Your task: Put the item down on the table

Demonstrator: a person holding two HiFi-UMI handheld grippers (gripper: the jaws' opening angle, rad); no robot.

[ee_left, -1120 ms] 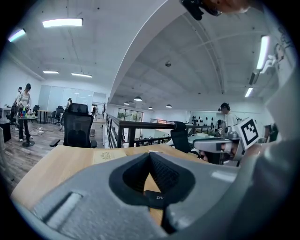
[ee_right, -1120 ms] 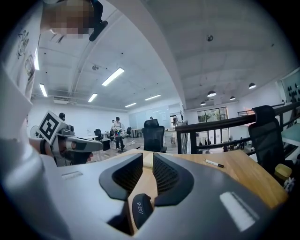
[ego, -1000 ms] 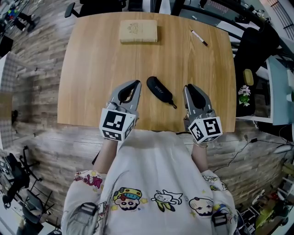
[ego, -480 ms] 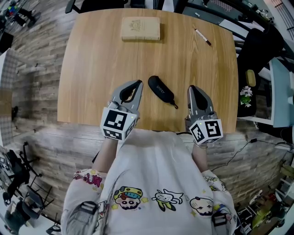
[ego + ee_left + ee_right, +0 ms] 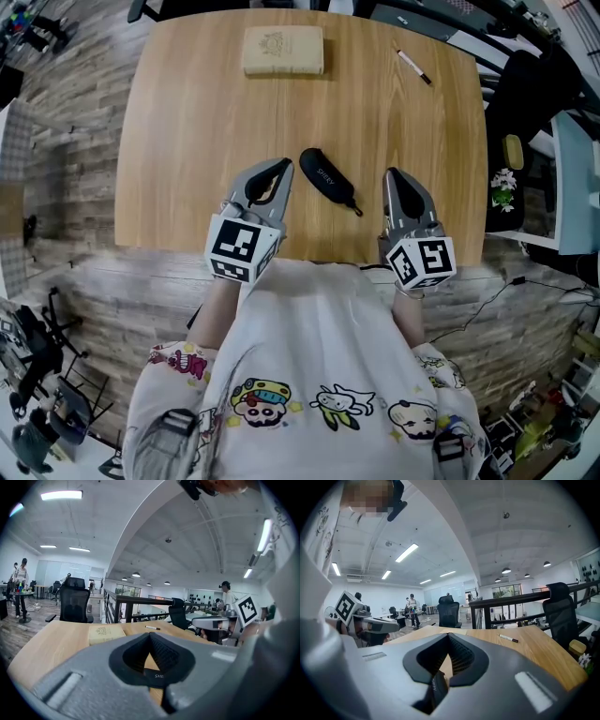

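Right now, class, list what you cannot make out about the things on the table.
- Black case: print too small in head view; left tool and right tool cover most of it in their own views.
- Tan book: cover emblem too small to read, head view.
- Pen: any print too small, head view.

Black case [image 5: 326, 180] and tan book [image 5: 283, 50] on a pale wood-grain worktop [image 5: 187, 122]; grey left gripper [image 5: 277, 169] and right gripper [image 5: 394, 176] bear black-and-white markers.
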